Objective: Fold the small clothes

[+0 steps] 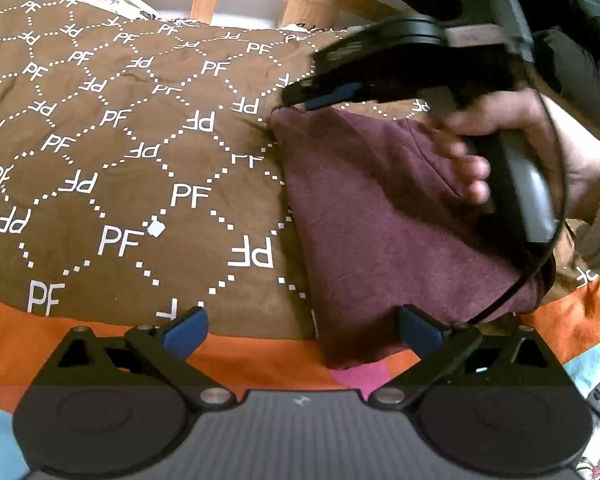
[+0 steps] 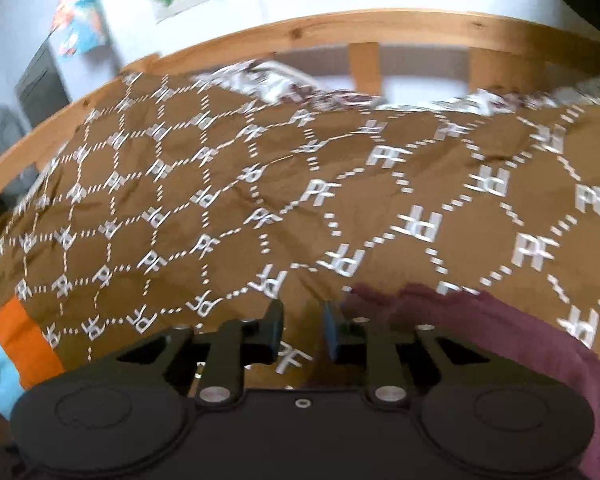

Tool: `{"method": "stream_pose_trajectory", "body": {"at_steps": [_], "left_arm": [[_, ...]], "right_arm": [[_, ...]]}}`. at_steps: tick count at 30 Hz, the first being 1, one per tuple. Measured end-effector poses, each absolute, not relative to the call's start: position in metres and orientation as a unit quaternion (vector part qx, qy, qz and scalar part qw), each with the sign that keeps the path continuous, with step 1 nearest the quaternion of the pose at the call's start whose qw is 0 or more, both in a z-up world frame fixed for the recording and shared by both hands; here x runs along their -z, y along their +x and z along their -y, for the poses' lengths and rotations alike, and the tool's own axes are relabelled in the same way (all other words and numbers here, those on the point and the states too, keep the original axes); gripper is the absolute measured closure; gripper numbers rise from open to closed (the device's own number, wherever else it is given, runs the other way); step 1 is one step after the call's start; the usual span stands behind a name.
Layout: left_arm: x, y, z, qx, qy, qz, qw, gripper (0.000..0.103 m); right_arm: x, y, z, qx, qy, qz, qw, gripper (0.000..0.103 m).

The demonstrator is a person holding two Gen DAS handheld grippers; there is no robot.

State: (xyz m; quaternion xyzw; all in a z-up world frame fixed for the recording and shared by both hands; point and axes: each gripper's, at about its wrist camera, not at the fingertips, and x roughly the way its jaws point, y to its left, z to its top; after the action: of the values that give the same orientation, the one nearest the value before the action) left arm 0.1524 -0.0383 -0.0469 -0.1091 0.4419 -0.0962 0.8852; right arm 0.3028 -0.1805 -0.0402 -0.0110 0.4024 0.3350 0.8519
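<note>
A folded maroon garment (image 1: 380, 220) lies on the brown PF-patterned bedcover (image 1: 120, 152). My left gripper (image 1: 302, 330) is wide open and empty at the garment's near left corner. My right gripper (image 1: 320, 98), held in a hand, hovers at the garment's far left corner, its fingers looking nearly together from the side. In the blurred right wrist view the right gripper (image 2: 302, 334) has a clear gap between its fingers and holds nothing; the garment (image 2: 500, 336) lies just to its right.
A wooden slatted bed frame (image 2: 364, 64) borders the far side. An orange and light-blue cover (image 1: 40, 340) lies at the near edge. A small white scrap (image 1: 155, 228) sits on the bedcover. Posters (image 2: 80, 12) hang on the white wall.
</note>
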Motion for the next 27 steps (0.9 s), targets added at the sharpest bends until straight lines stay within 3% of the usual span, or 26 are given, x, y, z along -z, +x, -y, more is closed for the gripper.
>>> {"method": "stream_pose_trajectory", "body": {"at_steps": [4, 8, 19, 21, 23, 27], "left_arm": [[0.047, 0.152, 0.039, 0.097, -0.106, -0.442, 0.885, 0.001], [0.047, 0.154, 0.039, 0.095, -0.109, -0.446, 0.883, 0.001], [0.039, 0.160, 0.048, 0.069, -0.089, -0.470, 0.876, 0.001], [0.033, 0.161, 0.052, 0.059, -0.077, -0.481, 0.871, 0.001], [0.026, 0.161, 0.056, 0.062, -0.064, -0.492, 0.866, 0.001], [0.006, 0.160, 0.062, 0.061, -0.054, -0.493, 0.866, 0.001]], "right_arm": [[0.030, 0.292, 0.224, -0.317, 0.007, -0.402, 0.859, 0.059], [0.025, 0.265, 0.284, -0.282, 0.030, -0.401, 0.871, 0.052], [0.058, 0.208, 0.360, -0.227, 0.078, -0.368, 0.898, 0.050], [0.056, 0.201, 0.365, -0.220, 0.097, -0.355, 0.903, 0.042], [0.050, 0.186, 0.368, -0.219, 0.113, -0.331, 0.911, 0.019], [0.042, 0.161, 0.372, -0.206, 0.099, -0.297, 0.927, 0.013]]}}
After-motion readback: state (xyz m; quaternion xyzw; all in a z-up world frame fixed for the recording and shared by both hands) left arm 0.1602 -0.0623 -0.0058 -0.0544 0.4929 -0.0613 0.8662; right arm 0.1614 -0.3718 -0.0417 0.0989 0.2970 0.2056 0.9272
